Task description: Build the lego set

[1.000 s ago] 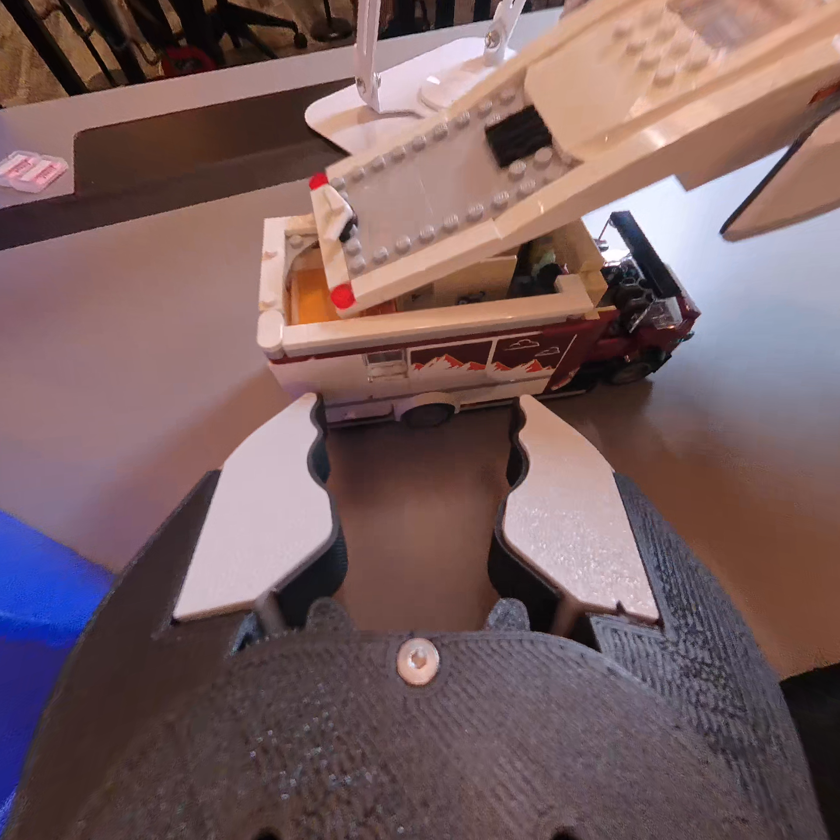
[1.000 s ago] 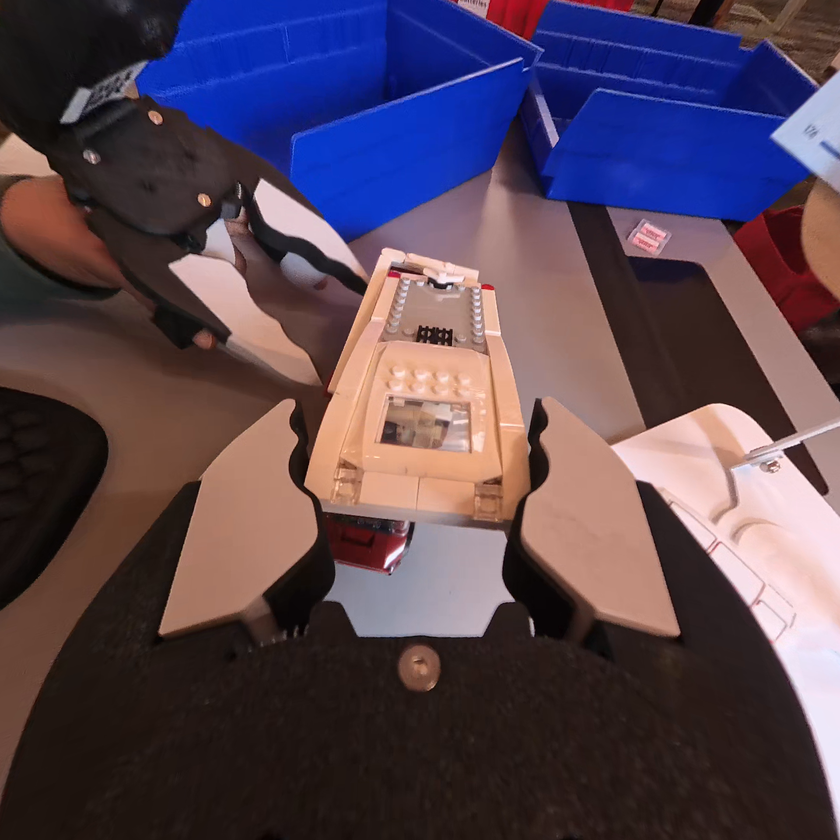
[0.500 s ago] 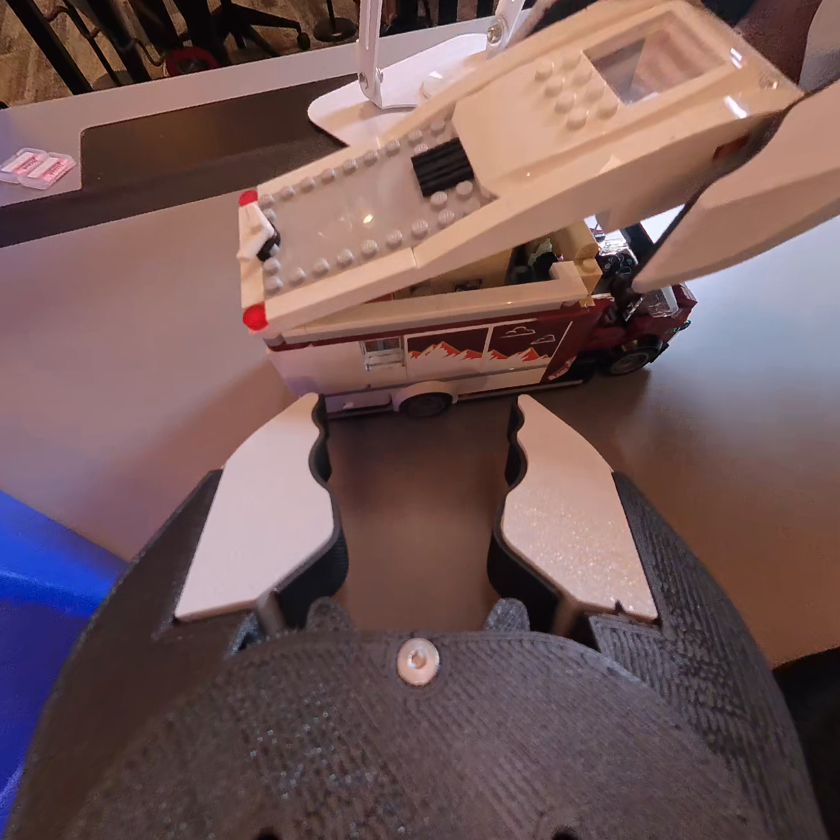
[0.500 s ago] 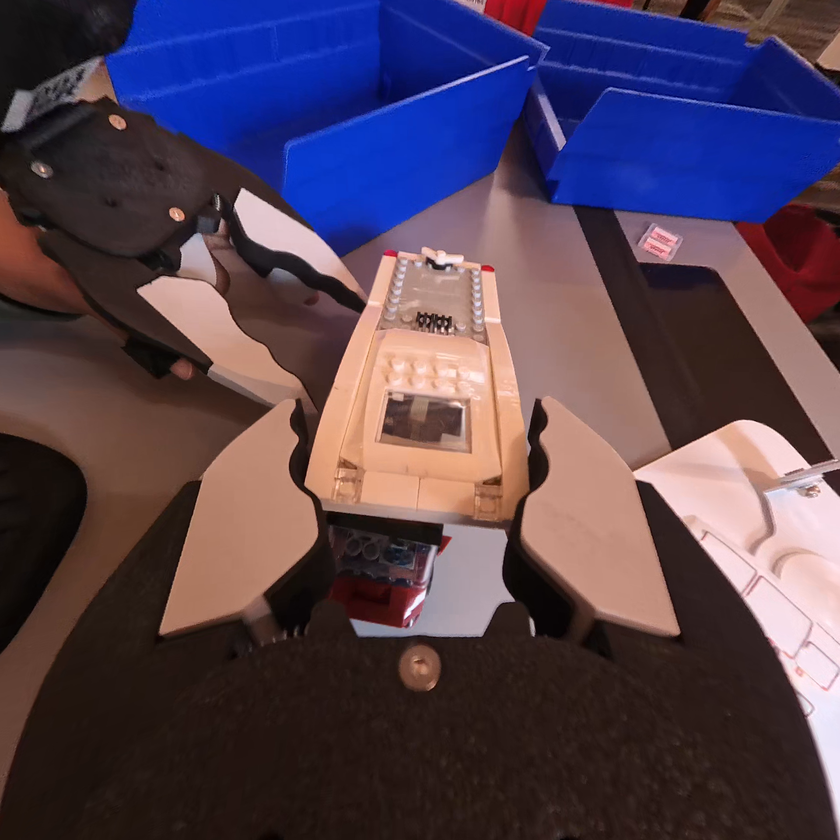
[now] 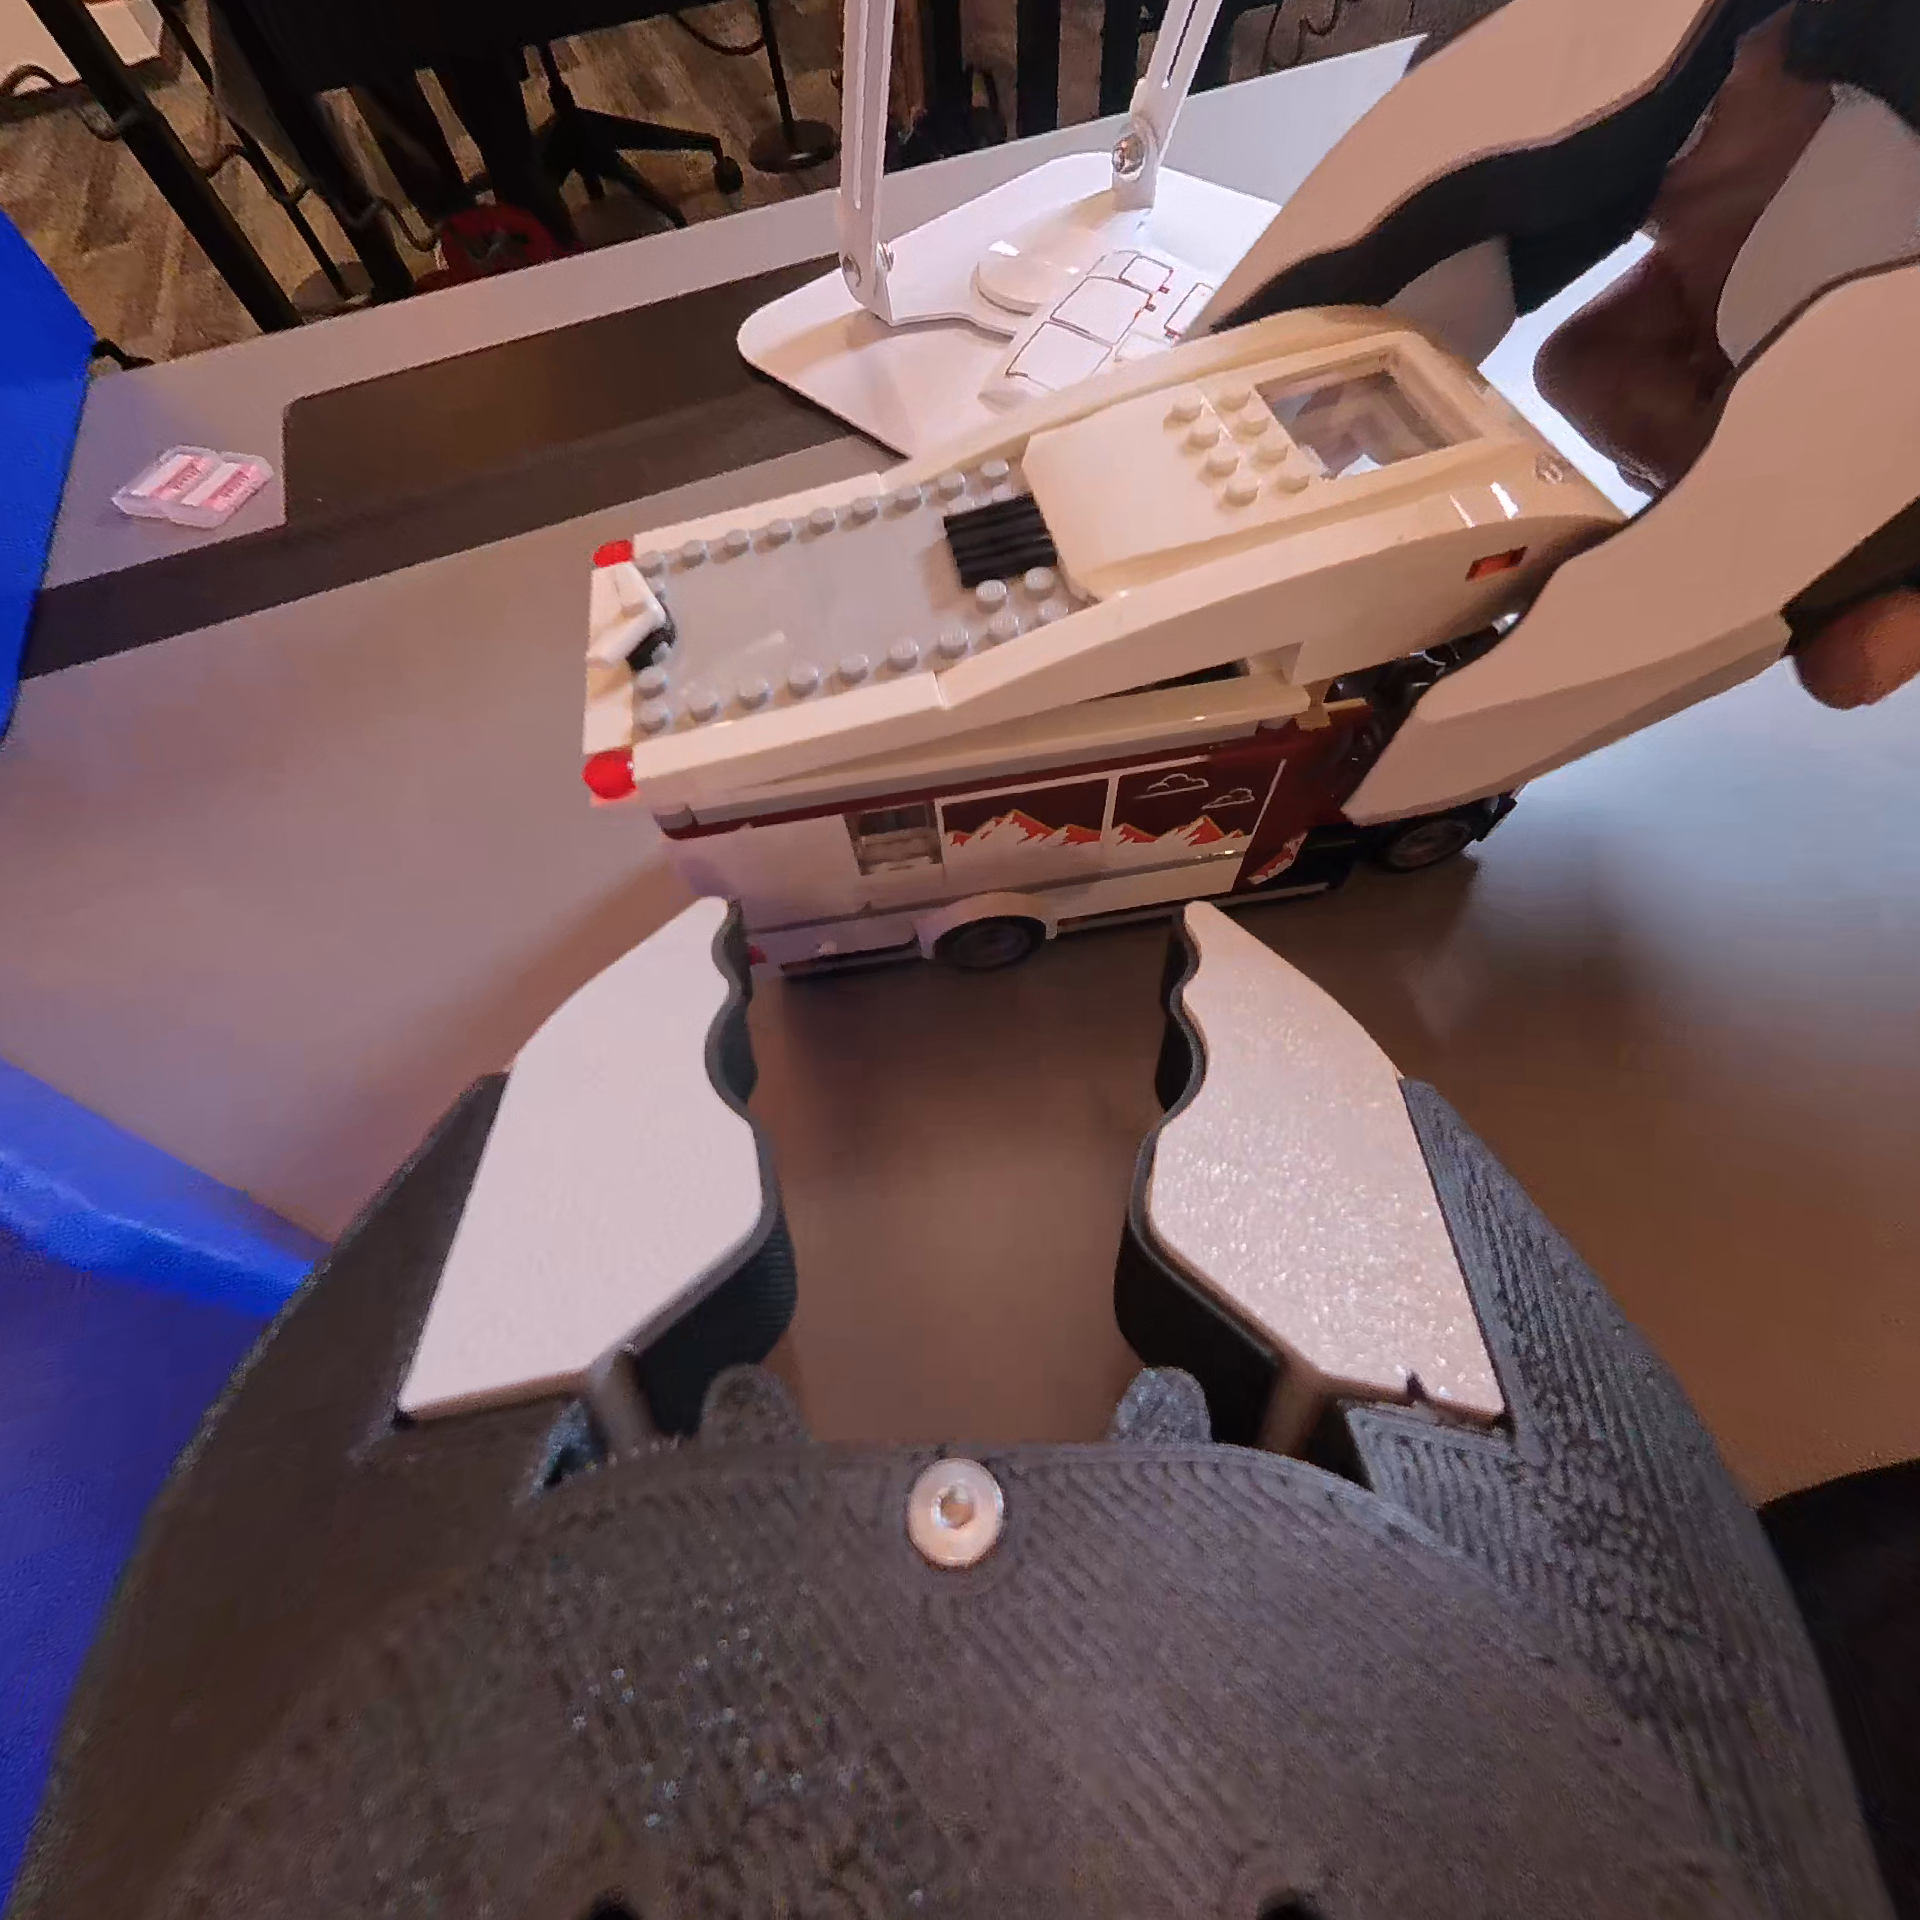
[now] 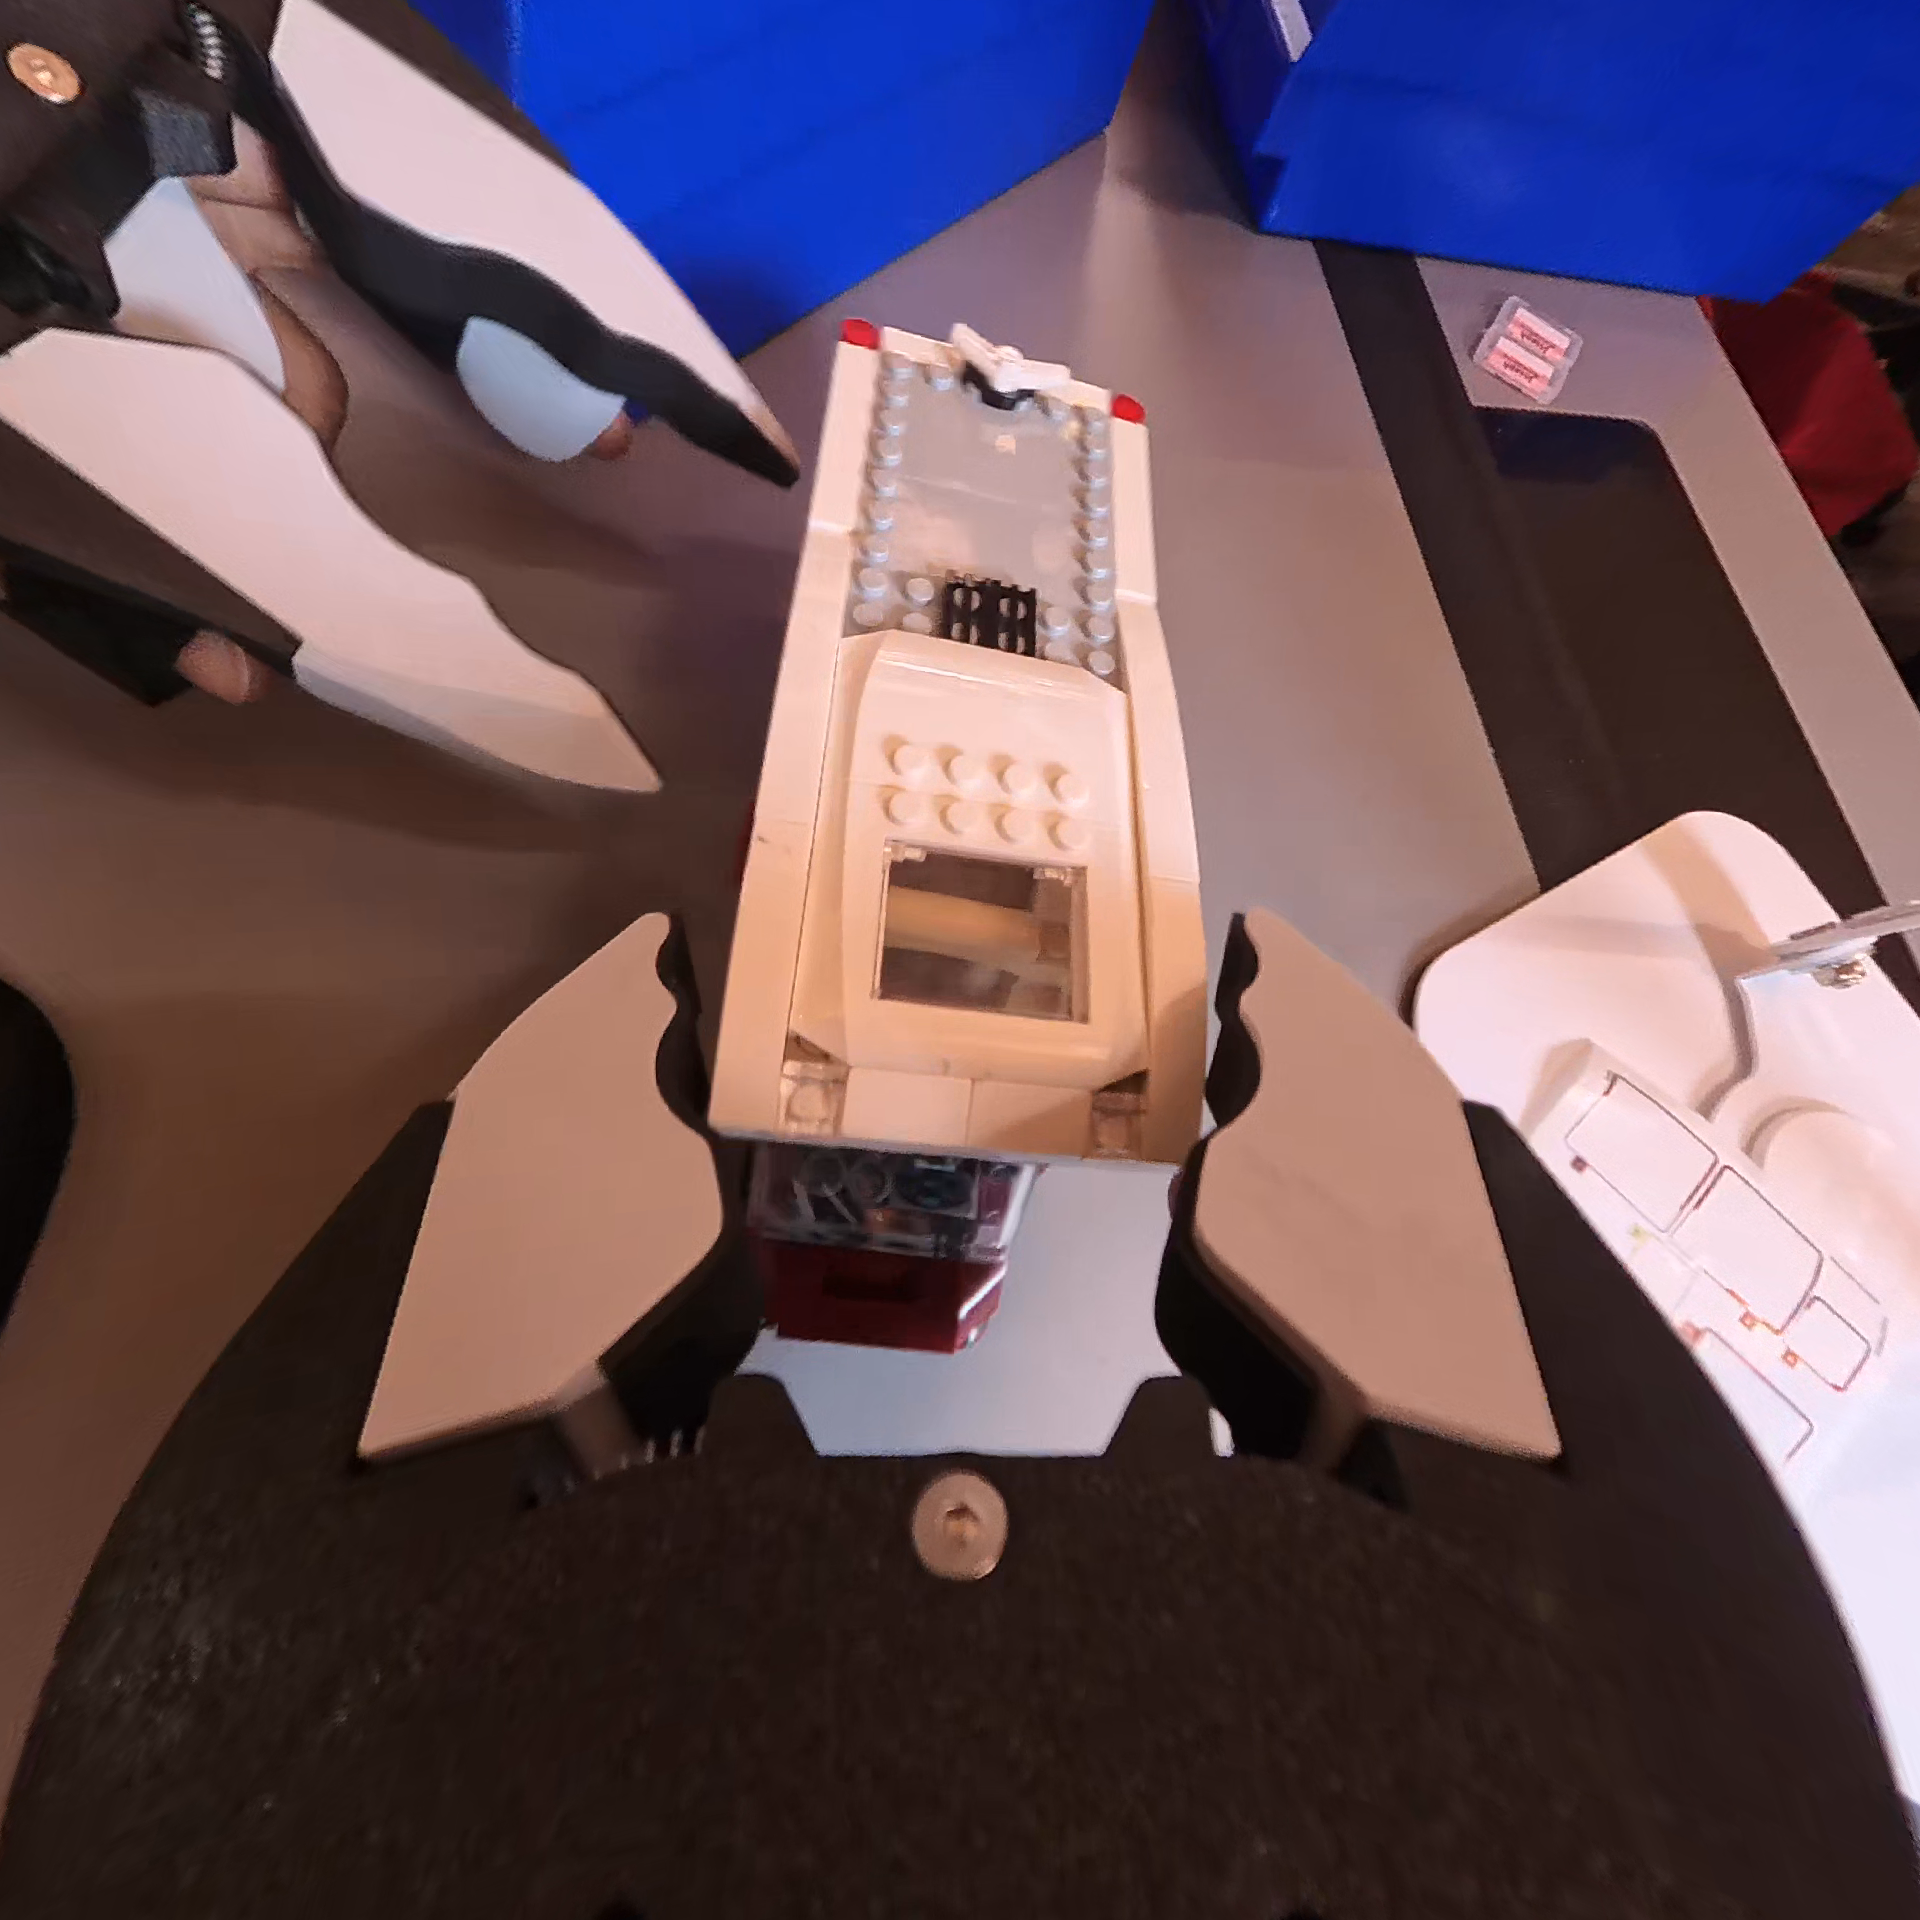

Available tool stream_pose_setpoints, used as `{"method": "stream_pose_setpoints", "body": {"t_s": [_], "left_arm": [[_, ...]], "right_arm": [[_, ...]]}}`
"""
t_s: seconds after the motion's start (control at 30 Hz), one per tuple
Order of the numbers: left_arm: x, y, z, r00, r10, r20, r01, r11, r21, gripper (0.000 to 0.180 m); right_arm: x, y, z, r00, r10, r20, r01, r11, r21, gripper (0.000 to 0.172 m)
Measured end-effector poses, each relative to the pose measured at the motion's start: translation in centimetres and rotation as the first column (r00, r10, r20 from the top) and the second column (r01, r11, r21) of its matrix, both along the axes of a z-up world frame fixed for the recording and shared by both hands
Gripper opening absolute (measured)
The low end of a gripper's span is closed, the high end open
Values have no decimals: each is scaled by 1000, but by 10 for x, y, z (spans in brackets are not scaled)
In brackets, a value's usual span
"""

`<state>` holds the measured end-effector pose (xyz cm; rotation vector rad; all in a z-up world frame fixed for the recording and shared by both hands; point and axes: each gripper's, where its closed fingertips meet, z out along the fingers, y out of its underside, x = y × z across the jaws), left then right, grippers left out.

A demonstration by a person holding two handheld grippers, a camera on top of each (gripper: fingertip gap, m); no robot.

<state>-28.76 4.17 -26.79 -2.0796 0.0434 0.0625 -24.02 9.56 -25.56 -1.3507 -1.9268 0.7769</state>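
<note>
A toy brick camper van (image 5: pixel 1039 831), white and dark red with a mountain picture on its side, stands on the table. Its cream roof piece (image 5: pixel 935 592) lies tilted on it, with the rear end down on the body and the front end raised. My right gripper (image 6: pixel 956 925) is shut on the front end of the roof (image 6: pixel 977 727), pads on both sides; the red cab (image 6: pixel 883 1299) shows below. Its fingers (image 5: pixel 1558 623) also show in the left wrist view. My left gripper (image 5: pixel 956 935) is open and empty, its tips just short of the van's side.
Blue bins (image 6: pixel 883 125) (image 6: pixel 1558 125) stand beyond the van, and one is at my left (image 5: pixel 104 1247). A white stand base (image 5: pixel 987 301) lies behind the van. A small clear packet (image 5: pixel 192 483) sits by a dark mat (image 5: pixel 520 436). About 7 cm separates my right fingertips from the red cab (image 6: pixel 883 1299).
My right gripper has lowered the roof piece onto the van, so its rear end now rests on the body and the tilt is flatter. My left gripper stays open beside the van.
</note>
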Motion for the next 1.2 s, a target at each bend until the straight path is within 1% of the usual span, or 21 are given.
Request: {"method": "stream_pose_setpoints", "body": {"t_s": [0.07, 0.17, 0.2, 0.3, 0.33, 0.37, 0.47, 0.6, 0.73, 0.93, 1.03, 1.13, 1.2], "left_arm": [[-4, -2, 8, 1000, 5, -17, -5, 1000, 19, 76], [-12, -2, 20, 998, 4, -58, -3, 999, 32, 73], [-14, -1, 22, 998, -10, -66, 12, 1000, 29, 70], [-15, 2, 26, 995, -51, -86, 50, 999, -13, 65], [-15, 3, 27, 992, -60, -108, 57, 998, -31, 65], [-16, 5, 30, 988, -67, -135, 62, 997, -42, 66], [-19, 6, 38, 977, -88, -192, 75, 995, -72, 66], [-28, 8, 47, 975, -94, -204, 78, 993, -84, 65], [-33, 11, 43, 970, -140, -198, 105, 979, -173, 67], [-38, 13, 33, 950, -250, -187, 180, 929, -323, 68], [-39, 15, 27, 933, -302, -196, 211, 900, -381, 67], [-33, 16, 22, 915, -352, -198, 251, 879, -405, 62], [-30, 15, 20, 903, -369, -222, 255, 874, -415, 56]], "right_arm": [[7, -3, 2, 1000, 11, 3, -11, 1000, -24, 95], [17, 2, 5, 1000, 5, -9, -5, 1000, -7, 95], [19, 4, 6, 1000, -3, -15, 3, 1000, -10, 94], [19, 4, 11, 999, -16, -35, 15, 999, -38, 91], [18, 3, 11, 999, -19, -36, 17, 999, -42, 87], [17, 3, 10, 999, -23, -26, 21, 999, -44, 78], [21, 4, 9, 999, -39, -7, 39, 998, -40, 77], [29, 5, 6, 998, -57, 3, 57, 997, -55, 77], [31, 6, -4, 998, -45, 47, 46, 999, -24, 77], [31, 6, -3, 999, -29, 40, 28, 999, 17, 78], [32, 2, -1, 1000, -18, 22, 19, 999, -27, 84], [32, 1, 4, 999, -34, 1, 34, 993, -113, 84], [31, 1, 6, 999, -48, 3, 48, 984, -174, 79]]}}
